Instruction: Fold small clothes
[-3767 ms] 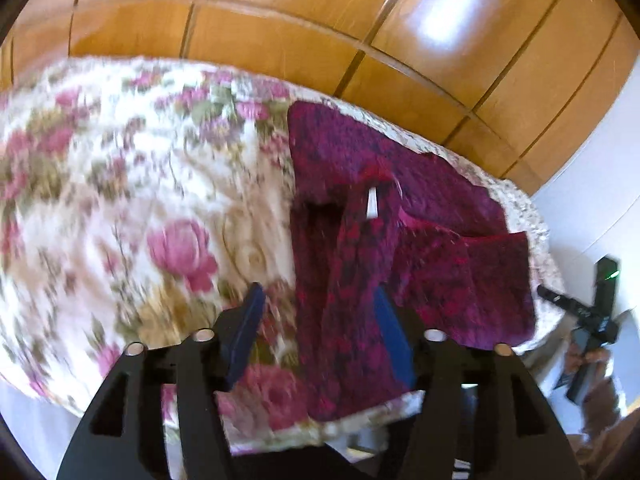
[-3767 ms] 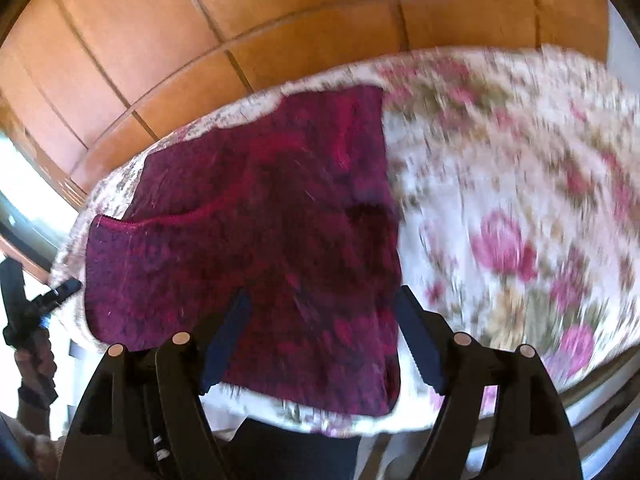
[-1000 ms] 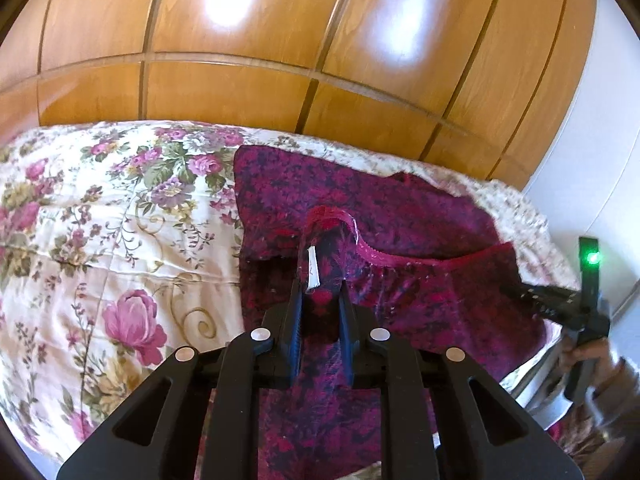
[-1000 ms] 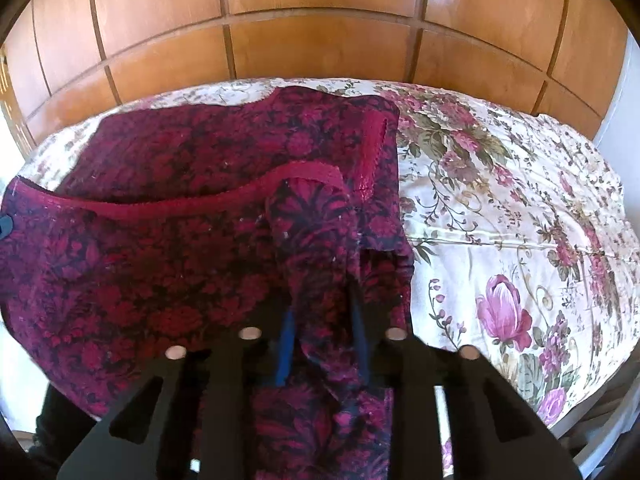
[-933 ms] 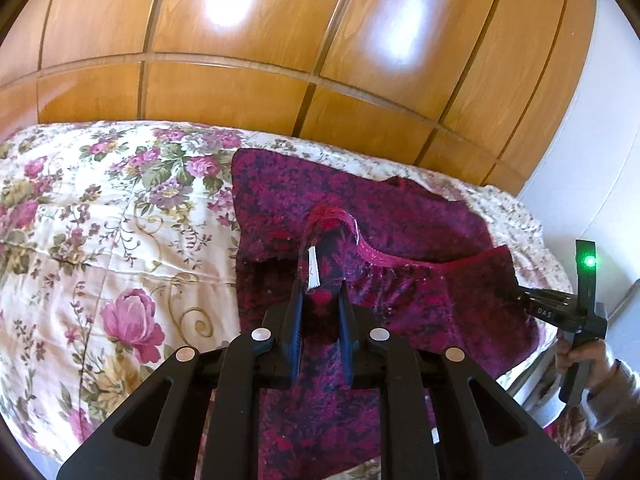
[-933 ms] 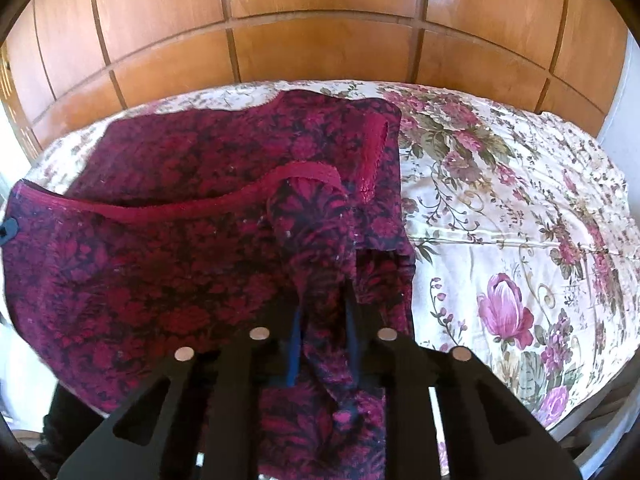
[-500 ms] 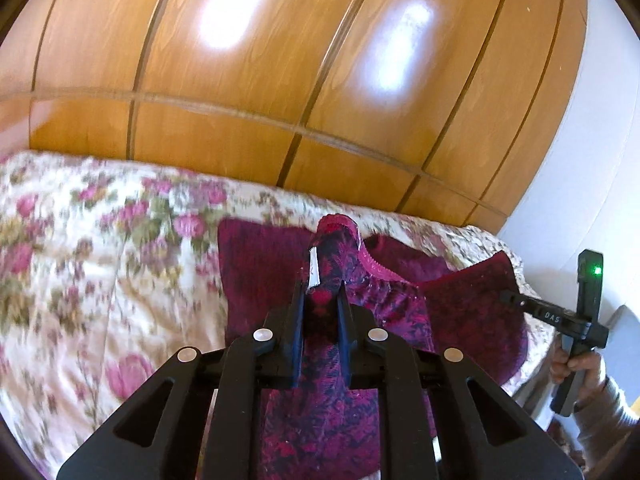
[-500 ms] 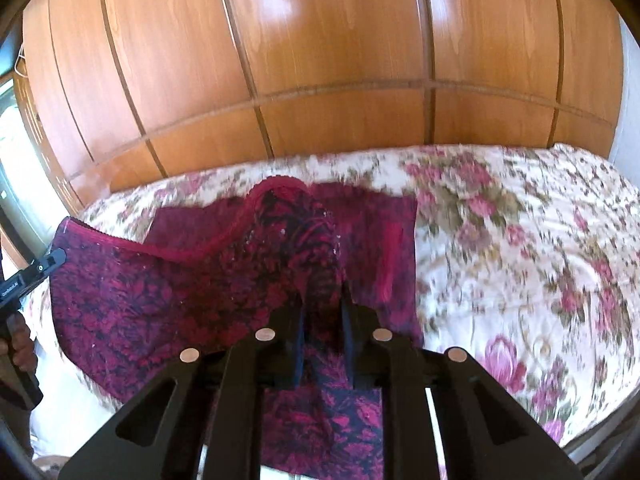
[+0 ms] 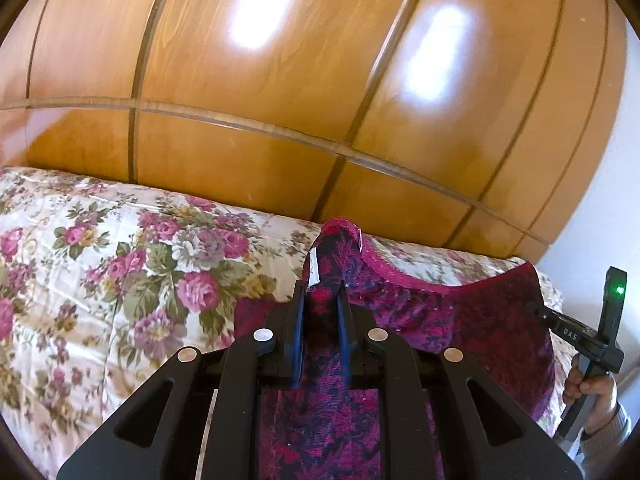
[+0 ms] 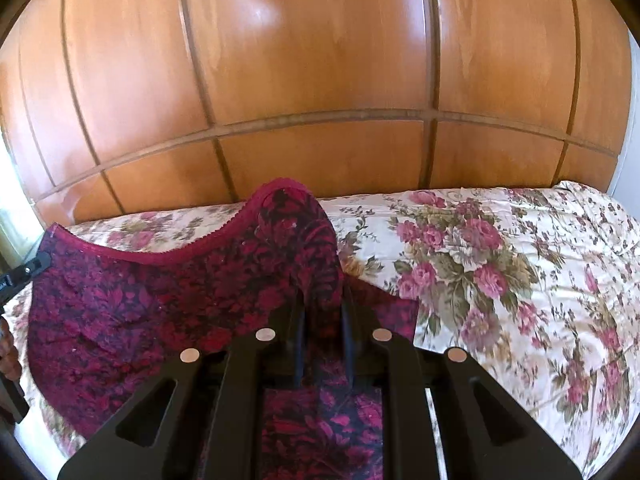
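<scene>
A dark red floral garment (image 9: 472, 320) with a pink trimmed edge hangs stretched between my two grippers above the bed. My left gripper (image 9: 320, 300) is shut on one corner of it, beside a white label (image 9: 314, 268). My right gripper (image 10: 322, 300) is shut on the other corner; the garment (image 10: 160, 292) spreads to its left. In the left wrist view the right gripper (image 9: 592, 340) shows at the far right, with a green light. In the right wrist view the left gripper shows at the left edge (image 10: 24, 272). The garment's lower part is hidden behind the grippers.
A bed with a floral quilt (image 9: 100, 280) lies below; the quilt also shows in the right wrist view (image 10: 520, 280). A wooden panelled wall (image 9: 280, 100) stands right behind the bed. A white wall (image 9: 616, 200) is at the right.
Both grippers closed on the garment's corners and have lifted it up off the quilt. The views now tilt higher, showing more of the wooden wall.
</scene>
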The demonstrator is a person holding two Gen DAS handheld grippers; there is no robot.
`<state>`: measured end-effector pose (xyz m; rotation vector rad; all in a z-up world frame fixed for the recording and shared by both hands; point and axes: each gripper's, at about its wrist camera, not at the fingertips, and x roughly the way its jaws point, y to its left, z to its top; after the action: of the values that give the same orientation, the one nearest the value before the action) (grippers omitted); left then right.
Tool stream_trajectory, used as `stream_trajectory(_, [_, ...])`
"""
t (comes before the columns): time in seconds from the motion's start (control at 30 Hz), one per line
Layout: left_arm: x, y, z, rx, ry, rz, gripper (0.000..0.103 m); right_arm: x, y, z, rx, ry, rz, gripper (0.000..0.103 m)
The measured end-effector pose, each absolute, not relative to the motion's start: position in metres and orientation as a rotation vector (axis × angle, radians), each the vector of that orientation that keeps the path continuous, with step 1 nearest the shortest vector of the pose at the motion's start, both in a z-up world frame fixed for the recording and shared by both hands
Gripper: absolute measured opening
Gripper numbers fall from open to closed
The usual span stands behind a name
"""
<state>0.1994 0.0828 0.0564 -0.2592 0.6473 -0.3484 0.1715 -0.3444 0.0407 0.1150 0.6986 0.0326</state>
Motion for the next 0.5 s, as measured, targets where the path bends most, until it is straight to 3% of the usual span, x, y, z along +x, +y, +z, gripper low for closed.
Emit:
stream_trajectory(0.23, [0.247,0.069,0.031,-0.194,0.703,-0.289,0.013,0.216,-0.359,0.0,0.138,0.78,-0.046,0.013])
stream_trajectory(0.4, [0.283,0.066,-0.018,-0.166,0.836,-0.225,0.013,0.237,-0.361,-0.033,0.099,0.85,-0.096,0.014])
stream_trajectory(0.5, [0.288,0.072,-0.031,-0.2,0.883,-0.228,0.02,0.239,-0.359,-0.039,0.083,0.866,-0.104,0.019])
